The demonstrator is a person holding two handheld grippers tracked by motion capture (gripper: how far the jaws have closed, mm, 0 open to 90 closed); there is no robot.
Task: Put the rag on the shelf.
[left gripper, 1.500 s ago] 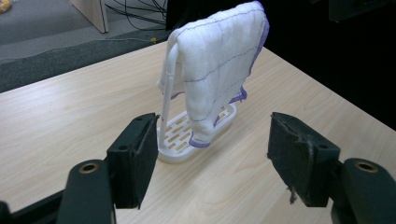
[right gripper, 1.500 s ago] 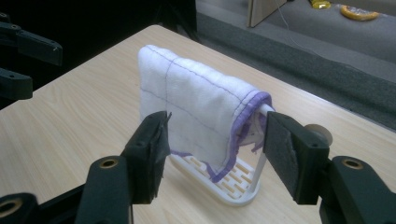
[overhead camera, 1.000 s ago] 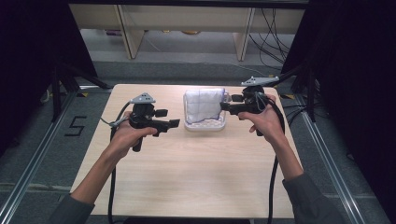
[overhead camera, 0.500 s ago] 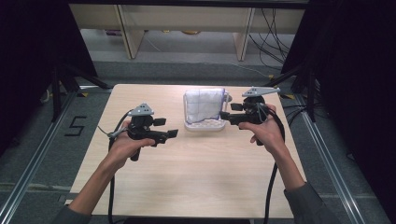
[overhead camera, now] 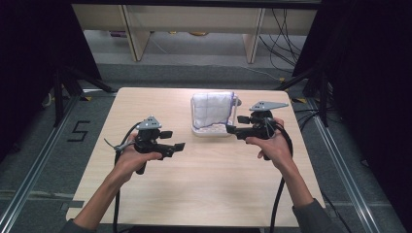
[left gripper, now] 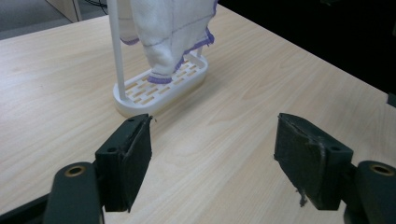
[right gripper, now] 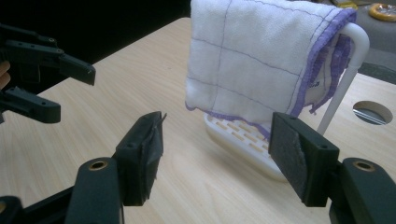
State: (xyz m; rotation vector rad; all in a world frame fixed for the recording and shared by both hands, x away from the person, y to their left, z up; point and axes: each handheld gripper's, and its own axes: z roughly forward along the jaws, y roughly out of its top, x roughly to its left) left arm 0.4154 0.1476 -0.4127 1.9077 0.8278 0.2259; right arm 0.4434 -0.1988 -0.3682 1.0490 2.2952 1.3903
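A white cloth [overhead camera: 212, 109] with purple edging hangs over a white rack [overhead camera: 210, 130] that has a slotted base, at the back middle of the wooden table [overhead camera: 209, 194]. My left gripper [overhead camera: 176, 140] hovers left of the rack, pointing right, its jaws open and empty. In the left gripper view the gripper [left gripper: 215, 123] faces the rack's base [left gripper: 161, 86] and the cloth [left gripper: 168, 32]. My right gripper [overhead camera: 235, 124] is just right of the rack, pointing left, open and empty. In the right gripper view the gripper [right gripper: 217, 120] frames the cloth [right gripper: 252, 56], with the left gripper [right gripper: 46, 79] beyond.
A round hole [right gripper: 372, 112] is cut in the tabletop behind the rack. Cables trail from both grippers toward the near edge. Shelf legs [overhead camera: 252, 34] stand on the floor beyond the table, and a "5" [overhead camera: 80, 131] is marked on the floor at left.
Both hands have come down and nearer the table's front side, the left gripper dropping left of the rack and the right one settling beside the rack's right end. Both sets of jaws stay open.
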